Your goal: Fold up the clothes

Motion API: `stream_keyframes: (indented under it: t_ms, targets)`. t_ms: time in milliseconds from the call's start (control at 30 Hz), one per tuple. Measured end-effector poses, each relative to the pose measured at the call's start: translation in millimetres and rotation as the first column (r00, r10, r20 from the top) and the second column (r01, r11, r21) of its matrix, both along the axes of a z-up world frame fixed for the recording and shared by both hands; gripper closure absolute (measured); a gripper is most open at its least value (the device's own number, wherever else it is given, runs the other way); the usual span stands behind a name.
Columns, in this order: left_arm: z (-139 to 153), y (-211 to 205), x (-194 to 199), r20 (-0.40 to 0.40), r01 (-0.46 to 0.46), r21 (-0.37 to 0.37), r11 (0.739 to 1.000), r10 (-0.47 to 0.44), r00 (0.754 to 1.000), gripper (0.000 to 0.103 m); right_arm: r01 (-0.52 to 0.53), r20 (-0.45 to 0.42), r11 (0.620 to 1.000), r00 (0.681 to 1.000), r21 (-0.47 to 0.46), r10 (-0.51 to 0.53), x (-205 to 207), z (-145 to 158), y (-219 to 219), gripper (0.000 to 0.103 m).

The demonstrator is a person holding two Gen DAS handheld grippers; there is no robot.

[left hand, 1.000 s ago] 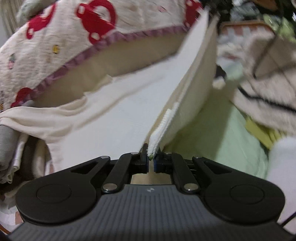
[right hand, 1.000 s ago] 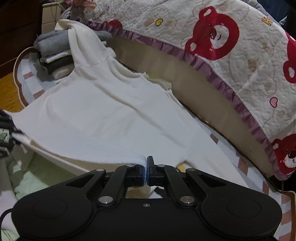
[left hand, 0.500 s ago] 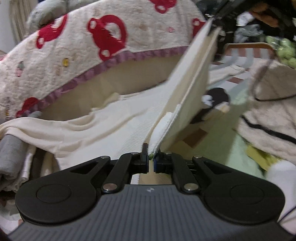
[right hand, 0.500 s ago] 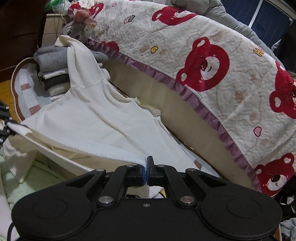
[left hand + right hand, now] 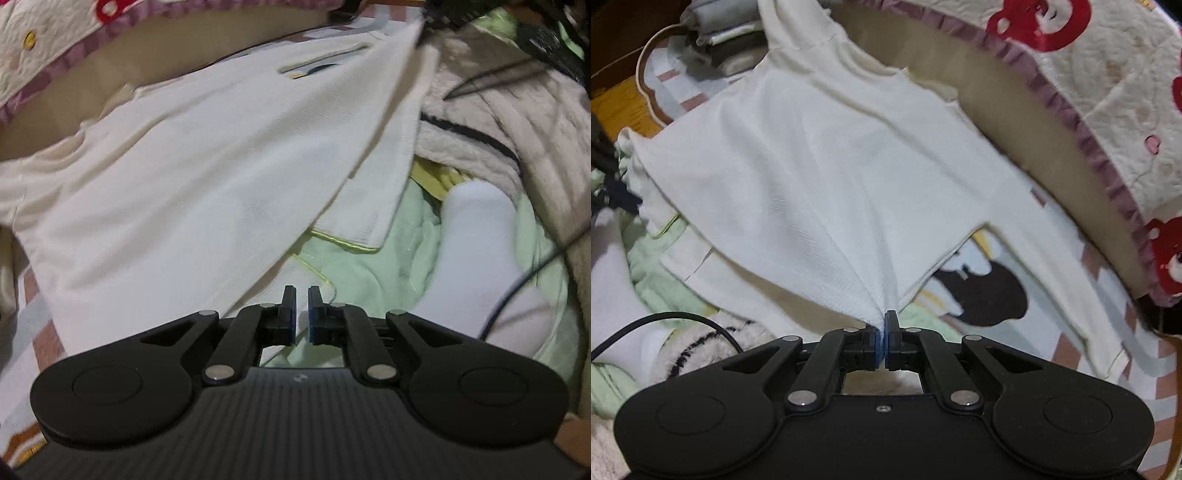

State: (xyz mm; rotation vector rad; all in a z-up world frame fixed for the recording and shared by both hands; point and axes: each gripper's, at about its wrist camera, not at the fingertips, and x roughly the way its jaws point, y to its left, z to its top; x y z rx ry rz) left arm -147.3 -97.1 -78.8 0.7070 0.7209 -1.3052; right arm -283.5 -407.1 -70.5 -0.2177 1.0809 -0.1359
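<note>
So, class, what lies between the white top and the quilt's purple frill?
A plain tan band, seemingly the bed's side, separates the white top from the purple frill; the right wrist view shows it.

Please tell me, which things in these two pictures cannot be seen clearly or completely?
- Folded clothes stack, right wrist view: the white shirt drapes over it and the top edge cuts it off.
- Far shirt hem, left wrist view: motion blur hides whether the left gripper has fully released it.
- Print on the mat, right wrist view: half under the shirt.
- Right gripper: the pinched shirt edge hides its pads.
</note>
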Motion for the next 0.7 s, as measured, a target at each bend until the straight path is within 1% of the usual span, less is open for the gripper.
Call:
stream_keyframes:
  t_ms: [67,100,200,267,300,333,400,433,467,500,533,633,700]
  targets:
    - [-3,-7,-3,-0.009,-0.019,-0.017,1.0,0.019,1.0,0.093,-0.007,0.004,1.0,1.0,-0.007,0.007,4,-1,0,0.102]
    - [-6,-10,-6,-0.014,-0.017,-0.027,0.999,0.017,1.0,0.09,-0.012,0.005,1.0,1.0,-0.007,0.012,7,-1,0,0.102]
    - [-12,-25,-14,-0.056,0.013,-0.07,0.997,-0.016,0.998,0.088,-0.011,0.01,1.0,1.0,-0.007,0.011,9,-1,0,0.101]
    - [-15,-36,-19,-0.083,0.037,-0.091,0.995,-0.045,0.996,0.074,-0.007,0.013,1.0,1.0,-0.006,0.007,9,-1,0,0.101]
    - [-18,-42,-21,-0.092,0.043,-0.088,0.995,-0.051,0.994,0.063,-0.003,0.013,1.0,1.0,-0.005,0.003,9,-2,0,0.101]
    - [-21,-48,-22,-0.099,0.047,-0.08,0.996,-0.055,0.994,0.059,0.0,0.013,1.0,1.0,-0.002,0.0,8,-3,0,0.101]
    - [-26,-56,-26,-0.093,0.057,-0.069,0.996,-0.064,0.994,0.058,0.003,0.012,1.0,1.0,0.004,-0.003,8,-5,1,0.101]
    - [-29,-59,-28,-0.084,0.064,-0.064,0.996,-0.069,0.994,0.058,0.002,0.011,1.0,1.0,0.006,-0.002,7,-6,1,0.101]
    - [-32,-62,-31,-0.056,0.078,-0.063,0.995,-0.082,0.995,0.058,0.002,0.013,1.0,1.0,0.009,-0.002,7,-7,2,0.101]
    - [-34,-63,-35,-0.009,0.098,-0.067,0.993,-0.098,0.995,0.068,0.003,0.015,1.0,1.0,0.015,-0.003,7,-7,2,0.101]
    - [-37,-63,-39,0.027,0.113,-0.07,0.991,-0.112,0.993,0.093,0.005,0.017,1.0,1.0,0.023,-0.005,7,-8,1,0.101]
    - [-30,-55,-37,0.008,0.092,-0.097,0.991,-0.091,0.996,0.093,0.009,0.033,0.997,0.999,0.071,-0.011,8,-8,-2,0.101]
    - [-10,-38,-30,-0.027,0.046,-0.156,0.987,-0.051,0.998,0.093,0.004,0.05,0.991,0.999,0.136,-0.011,6,-4,-8,0.101]
